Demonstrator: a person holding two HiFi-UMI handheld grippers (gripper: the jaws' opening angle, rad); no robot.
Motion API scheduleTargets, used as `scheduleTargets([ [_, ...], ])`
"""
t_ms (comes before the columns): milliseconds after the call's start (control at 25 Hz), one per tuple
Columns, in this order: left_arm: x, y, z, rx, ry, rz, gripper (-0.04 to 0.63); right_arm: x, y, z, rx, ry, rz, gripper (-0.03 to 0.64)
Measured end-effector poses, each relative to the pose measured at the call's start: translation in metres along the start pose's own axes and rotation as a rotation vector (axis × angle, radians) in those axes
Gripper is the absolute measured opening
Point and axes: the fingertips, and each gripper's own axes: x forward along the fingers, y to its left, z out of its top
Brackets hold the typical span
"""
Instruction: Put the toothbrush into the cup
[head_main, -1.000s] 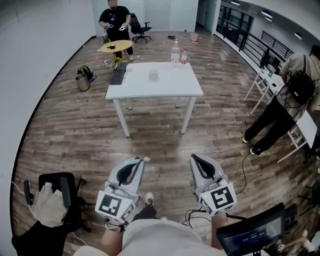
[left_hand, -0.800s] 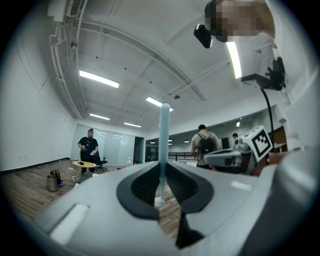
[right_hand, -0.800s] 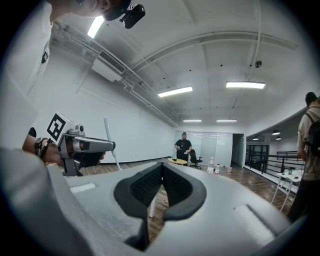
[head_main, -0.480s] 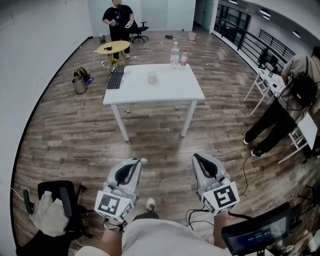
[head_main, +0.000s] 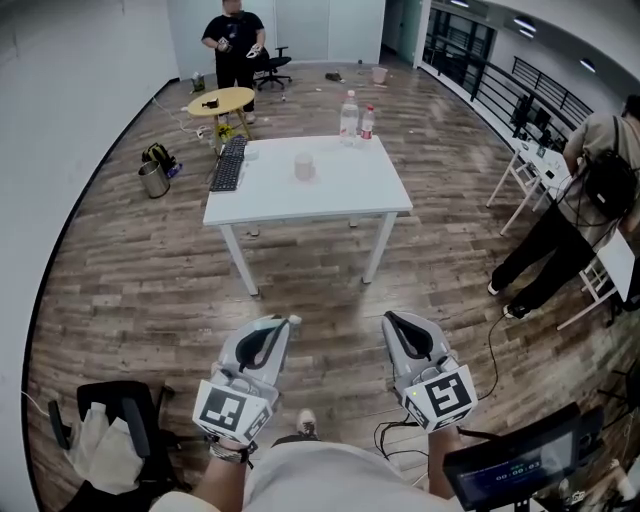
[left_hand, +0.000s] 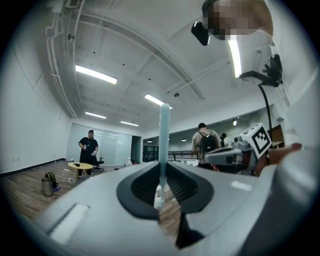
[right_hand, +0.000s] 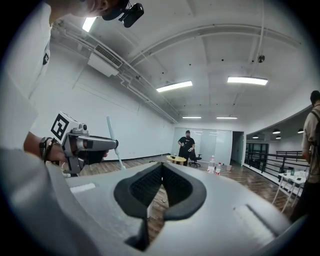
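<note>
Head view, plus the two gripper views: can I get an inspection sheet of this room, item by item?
Surface: white table, standing ahead on a wooden floor.
Job's things: cup standing on the table; toothbrush upright in the left gripper.
Clutter: keyboard and two bottles on the table.
Grippers: left gripper shut on the toothbrush; right gripper shut, empty.
Cables: black cable on the floor at the right.
Surroundings: round yellow table, metal pail, chair, a person standing beyond, another with a backpack at the right.
</note>
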Motion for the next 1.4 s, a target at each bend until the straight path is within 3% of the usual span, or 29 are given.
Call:
scheduleTargets([
  [440,0.013,0.042,-0.004,-0.017,-0.001,-0.013,0.052,0.045,0.003,-0.001,-0.012,0.026,-0.013,0.002],
  [640,0.02,0.056,-0.002,0.049,0.004,-0.018,0.052,0.06,0.0,0.0,0.001,0.027,-0.032,0.002],
  [1400,0.035,0.073,-0.012,0.003,0.014,-0.02,0.053,0.076,-0.007,-0.014,0.022,0.066,-0.043,0.002],
])
